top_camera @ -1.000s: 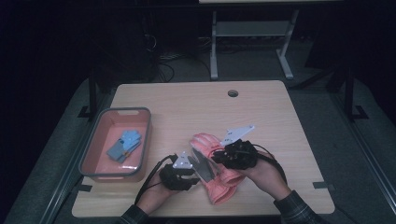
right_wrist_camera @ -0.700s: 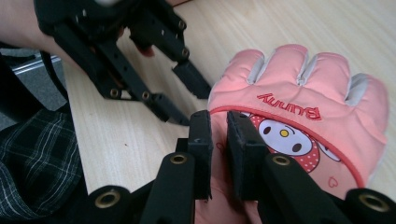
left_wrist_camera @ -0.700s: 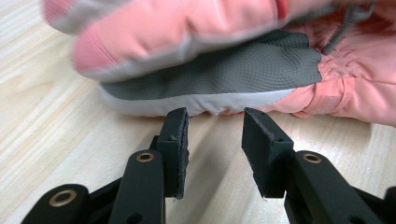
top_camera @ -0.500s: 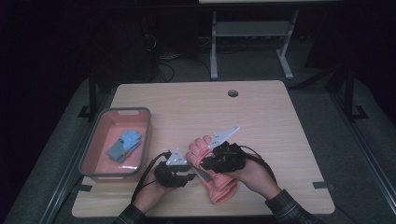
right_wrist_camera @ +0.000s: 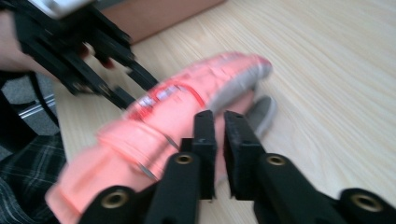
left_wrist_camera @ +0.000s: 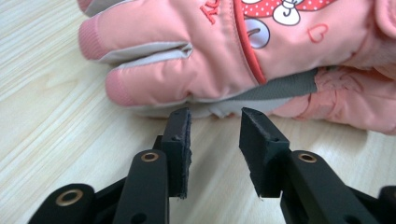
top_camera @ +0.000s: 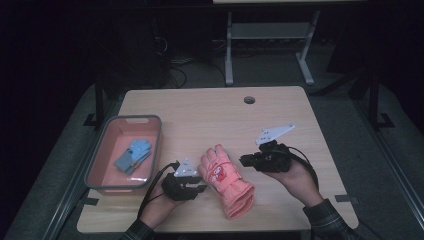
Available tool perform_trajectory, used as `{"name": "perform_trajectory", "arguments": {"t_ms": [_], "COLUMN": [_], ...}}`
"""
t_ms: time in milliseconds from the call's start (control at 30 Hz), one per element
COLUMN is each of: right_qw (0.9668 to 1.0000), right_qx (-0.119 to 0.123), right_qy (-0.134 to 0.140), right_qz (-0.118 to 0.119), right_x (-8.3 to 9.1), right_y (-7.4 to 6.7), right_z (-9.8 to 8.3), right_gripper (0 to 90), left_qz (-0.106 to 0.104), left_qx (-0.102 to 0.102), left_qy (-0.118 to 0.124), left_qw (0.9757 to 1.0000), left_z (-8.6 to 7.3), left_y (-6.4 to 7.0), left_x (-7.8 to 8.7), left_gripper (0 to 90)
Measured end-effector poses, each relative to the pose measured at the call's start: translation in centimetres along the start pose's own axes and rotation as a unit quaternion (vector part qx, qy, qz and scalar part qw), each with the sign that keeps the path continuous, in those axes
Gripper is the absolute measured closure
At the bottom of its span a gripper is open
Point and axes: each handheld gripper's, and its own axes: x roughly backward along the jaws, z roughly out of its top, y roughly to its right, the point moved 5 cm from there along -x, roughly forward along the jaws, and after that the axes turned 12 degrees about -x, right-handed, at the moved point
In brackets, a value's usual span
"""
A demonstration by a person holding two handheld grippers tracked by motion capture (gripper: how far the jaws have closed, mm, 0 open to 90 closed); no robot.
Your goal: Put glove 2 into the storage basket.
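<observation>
**A:** Where is the pink ski glove (top_camera: pixel 224 180), and which way does it run?

**B:** It lies flat on the wooden table (top_camera: pixel 210 115), near the front edge, between the two grippers. In the high view its long axis is slanted: the fingertips point up and to the left, toward the far side, and the wide cuff sits lower right, close to the person.

**A:** What is it made of?

**B:** Padded, smooth salmon-pink fabric, puffy in the fingers, with grey panels on the underside and ribbed pink fingertips. A red seam crosses the back, beside a cartoon patch with a polka-dot bow and a small heart outline.

**A:** And the left gripper (left_wrist_camera: pixel 215 126)?

**B:** Its black jaws stand spread with a clear gap, aimed at the glove's edge, just short of it; nothing is pinched. They have just been closing a little.

**A:** The right gripper (right_wrist_camera: pixel 219 122)?

**B:** Its jaws have just been closing and are nearly pressed together, only a thin slit between the pads, nothing in it. In the high view it is held off the glove's right side.

**A:** Anything else?

**B:** A pink plastic bin (top_camera: pixel 100 160) at the left holds a small blue knit glove (top_camera: pixel 132 155).
</observation>
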Motion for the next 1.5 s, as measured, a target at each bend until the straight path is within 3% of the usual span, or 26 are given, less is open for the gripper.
{"name": "perform_trajectory", "arguments": {"t_ms": [133, 233, 333, 433, 467, 667, 1000, 1200, 1367, 1500], "right_qw": [1.0000, 0.9993, 0.9987, 0.9979, 0.9977, 0.9956, 0.9941, 0.9950, 0.9957, 0.9968], "right_qx": [0.003, 0.026, 0.042, 0.051, 0.055, 0.076, 0.063, 0.044, 0.035, 0.035], "right_qy": [0.000, 0.006, 0.000, -0.008, -0.010, -0.041, -0.079, -0.078, -0.072, -0.064], "right_qz": [0.007, 0.026, 0.031, 0.039, 0.038, 0.037, 0.039, 0.044, 0.046, 0.033], "right_x": [-0.1, -0.4, -1.0, -2.2, -2.7, -4.8, -5.4, -4.9, -4.7, -4.9], "right_y": [0.5, -0.5, -1.2, -1.4, -1.4, -1.1, -0.3, -0.1, -0.1, -0.3], "right_z": [-0.5, 0.4, 1.1, 1.7, 1.8, 1.2, -1.6, -3.3, -4.4, -5.2], "right_gripper": [90.0, 90.0, 90.0, 90.0, 90.0, 90.0, 90.0, 90.0, 90.0, 90.0], "left_qz": [0.005, 0.002, -0.004, 0.007, 0.012, -0.004, -0.009, -0.008, -0.021, -0.022], "left_qx": [0.000, -0.001, -0.006, 0.002, 0.001, 0.020, 0.006, -0.017, -0.022, -0.026], "left_qy": [0.004, 0.006, 0.015, 0.028, 0.019, 0.000, -0.015, -0.017, -0.012, -0.013], "left_qw": [1.0000, 1.0000, 0.9999, 0.9996, 0.9997, 0.9998, 0.9998, 0.9997, 0.9995, 0.9993], "left_z": [0.2, 0.5, 1.0, 1.7, 1.8, 1.7, 3.8, 5.9, 7.2, 7.7], "left_y": [-0.1, 0.2, 0.6, 0.5, 0.2, -1.3, -2.7, -3.1, -3.1, -3.2], "left_x": [0.4, 0.7, 1.3, 1.7, 1.6, -0.5, -3.7, -5.7, -6.9, -7.3], "left_gripper": [65.7, 70.6, 78.8, 83.3, 84.4, 88.4, 87.6, 87.4, 87.7, 87.7]}}
